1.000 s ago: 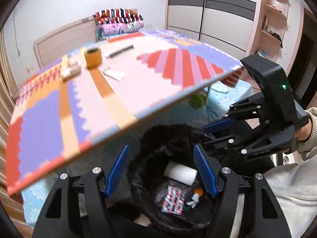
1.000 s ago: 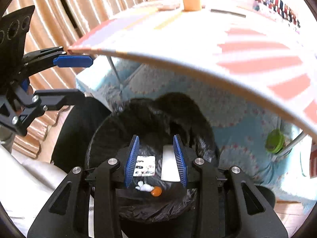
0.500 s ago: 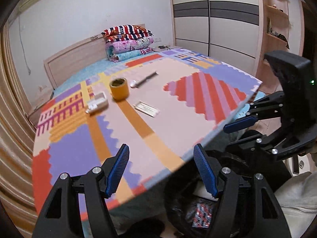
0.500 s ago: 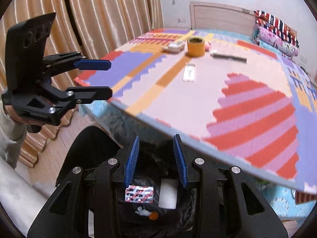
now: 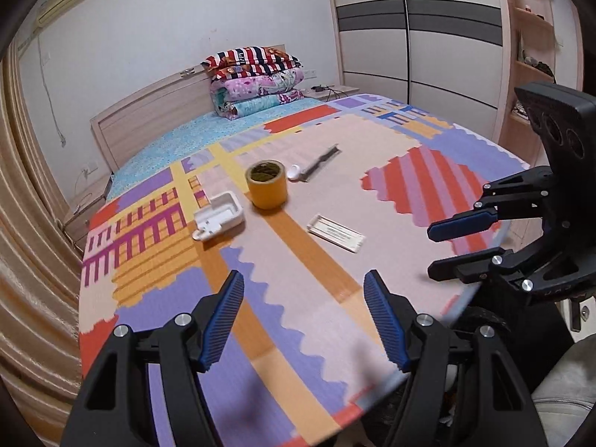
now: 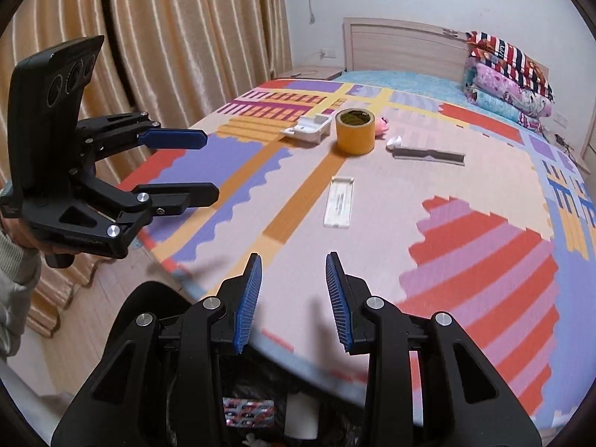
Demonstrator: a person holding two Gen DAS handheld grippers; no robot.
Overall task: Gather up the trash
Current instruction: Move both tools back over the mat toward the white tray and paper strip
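Both grippers hover over the near edge of a colourful foam mat (image 5: 298, 298) on the bed. My left gripper (image 5: 303, 320) is open and empty; it also shows in the right wrist view (image 6: 193, 165). My right gripper (image 6: 293, 300) is open and empty; it shows in the left wrist view (image 5: 450, 247). On the mat lie a flat white packet (image 5: 335, 232) (image 6: 339, 203), a white plastic tray (image 5: 219, 216) (image 6: 307, 128), a yellow tape roll (image 5: 267, 184) (image 6: 355, 130), a small white piece (image 5: 294, 172) (image 6: 394, 142) and a dark strip (image 5: 322, 160) (image 6: 428, 154). A black-lined trash bin (image 6: 260, 409) below the mat edge holds a blister pack and a white roll.
Folded blankets (image 5: 253, 78) are stacked by the headboard (image 5: 149, 111). Curtains (image 6: 167, 37) hang to the left, a wardrobe (image 5: 417, 37) stands at the back right. A small pink item (image 6: 381, 124) lies behind the tape roll.
Both grippers have risen from over the trash bin to above the mat's edge. The bin has dropped almost out of view. Both grippers stayed open and empty.
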